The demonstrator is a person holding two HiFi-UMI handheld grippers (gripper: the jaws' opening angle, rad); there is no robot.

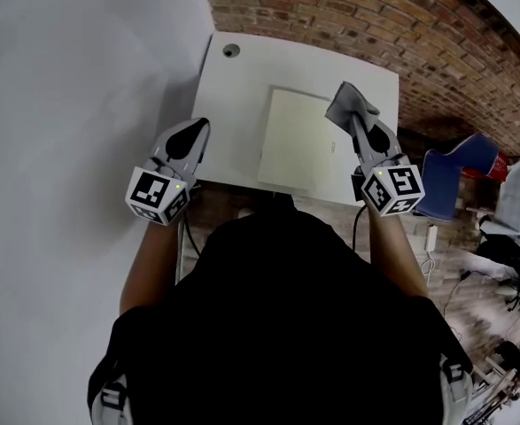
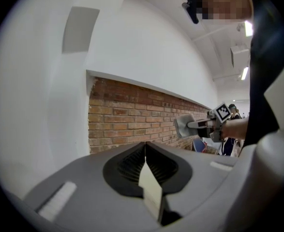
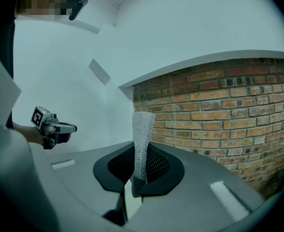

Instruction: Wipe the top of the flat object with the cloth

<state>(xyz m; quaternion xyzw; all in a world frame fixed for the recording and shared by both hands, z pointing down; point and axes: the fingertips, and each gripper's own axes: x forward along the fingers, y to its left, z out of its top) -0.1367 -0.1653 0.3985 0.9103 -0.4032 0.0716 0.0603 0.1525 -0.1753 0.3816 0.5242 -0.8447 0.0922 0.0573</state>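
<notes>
A pale flat panel (image 1: 302,140) lies on the white table (image 1: 233,104), toward its right side. My right gripper (image 1: 360,124) hovers over the panel's right edge, shut on a grey cloth (image 1: 348,104) that stands up from its jaws. In the right gripper view the cloth (image 3: 142,132) is a knitted strip pinched upright between the jaws. My left gripper (image 1: 197,129) is raised at the table's front left corner, its jaws closed together with nothing in them (image 2: 145,154). In the left gripper view the right gripper (image 2: 205,125) and the cloth (image 2: 182,126) show against the brick.
A brick wall (image 1: 348,11) runs behind the table and a white wall (image 1: 65,104) lies to the left. A round cable hole (image 1: 231,50) sits at the table's far left corner. A blue chair (image 1: 459,162) stands to the right, with clutter on the floor beyond.
</notes>
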